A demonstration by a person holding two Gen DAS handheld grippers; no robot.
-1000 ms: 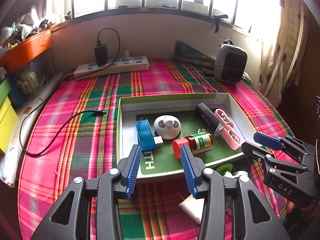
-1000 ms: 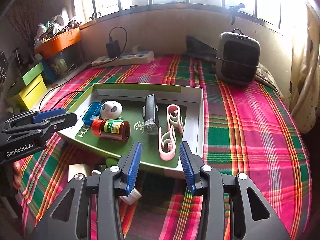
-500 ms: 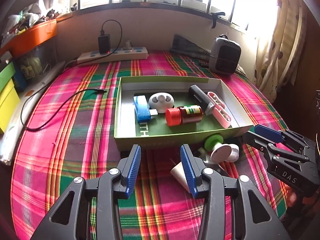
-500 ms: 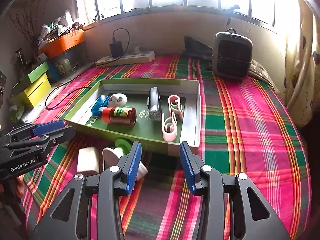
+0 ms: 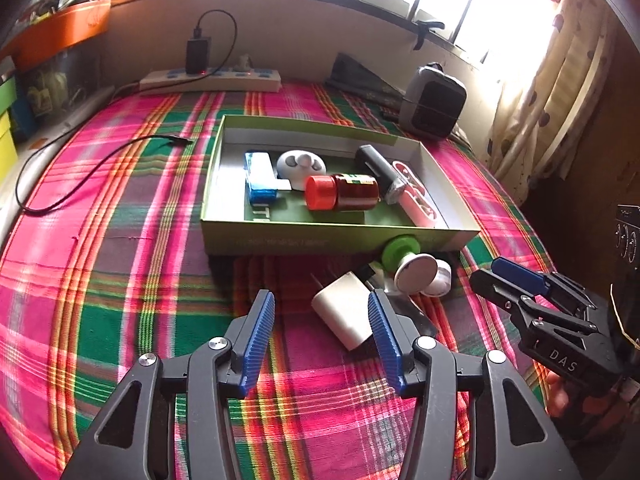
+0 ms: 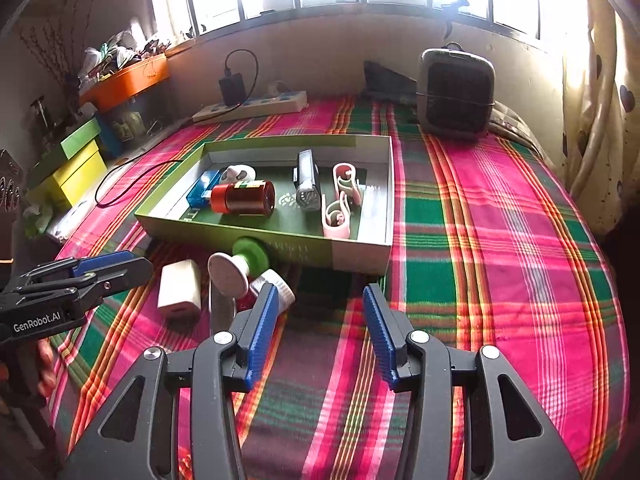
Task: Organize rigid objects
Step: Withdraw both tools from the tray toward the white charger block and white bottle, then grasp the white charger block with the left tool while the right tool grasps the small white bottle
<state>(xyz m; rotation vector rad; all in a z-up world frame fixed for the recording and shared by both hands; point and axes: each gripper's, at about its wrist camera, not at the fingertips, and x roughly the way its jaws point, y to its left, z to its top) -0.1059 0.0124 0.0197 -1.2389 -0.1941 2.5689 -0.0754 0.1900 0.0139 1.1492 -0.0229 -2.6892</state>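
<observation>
Right now both sets of tongs hang over the plaid-covered bed, empty and with their jaws opening. The left tongs (image 5: 320, 340) sit low in the middle of the left wrist view, and a white charger block (image 5: 344, 312) lies just ahead of them, its right edge slipping behind the right-hand pad, apparently untouched; I'd say that block is the next pick. The right tongs (image 6: 318, 336) frame only bare cloth in their own view. A shallow green box (image 5: 280, 236) sits mid-frame and serves as the collecting tray: inside it lie a blue USB stick (image 5: 261, 178), a white round gadget (image 5: 301, 164), a red-capped bottle (image 5: 340, 192) on its side, a dark grey torch-like item (image 5: 380, 172) and two pink clips (image 6: 340, 200) along the right wall, laid loosely rather than lined up. Against the box's near wall, toward lower centre, a small heap waits: a green-and-white suction-cup piece (image 6: 240, 264) and a white screw cap (image 6: 276, 284), probably left there within easy reach of either hand. What lies under that heap is hard to make out; a flat pale strip shows beneath it, but I cannot name it. Only fingertips of the person show at the frame edges, and the window glare washes out the upper right.
</observation>
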